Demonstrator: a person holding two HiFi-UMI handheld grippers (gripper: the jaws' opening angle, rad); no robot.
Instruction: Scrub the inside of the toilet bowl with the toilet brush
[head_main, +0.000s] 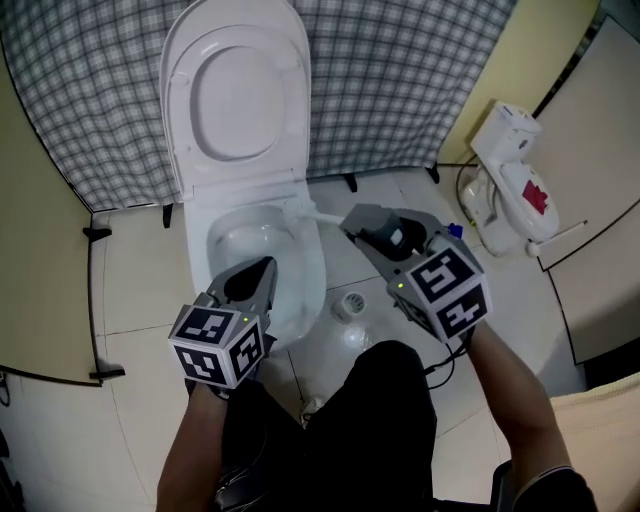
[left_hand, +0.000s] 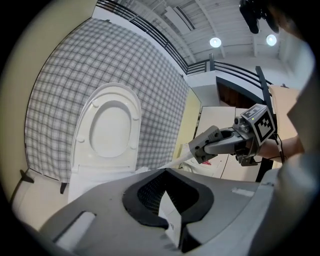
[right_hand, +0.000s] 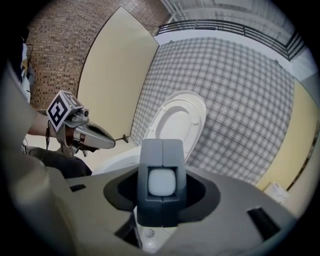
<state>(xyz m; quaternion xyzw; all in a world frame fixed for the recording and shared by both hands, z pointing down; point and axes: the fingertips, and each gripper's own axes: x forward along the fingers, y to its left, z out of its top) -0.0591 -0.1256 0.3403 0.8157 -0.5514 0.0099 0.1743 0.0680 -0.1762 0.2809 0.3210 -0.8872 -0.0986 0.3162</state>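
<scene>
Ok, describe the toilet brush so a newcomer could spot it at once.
Start at the white ceramic toilet, lid raised against the grey checked curtain. The slim white plastic toilet brush slants from its bowl into the right gripper, the only thing either gripper holds.

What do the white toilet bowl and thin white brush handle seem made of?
The white toilet bowl looks like glazed ceramic: glossy highlights inside it. The thin white brush handle is probably smooth plastic, but too small to confirm.

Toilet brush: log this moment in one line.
toilet brush | held by right gripper | head at toilet bowl rim | left gripper shut, empty
</scene>
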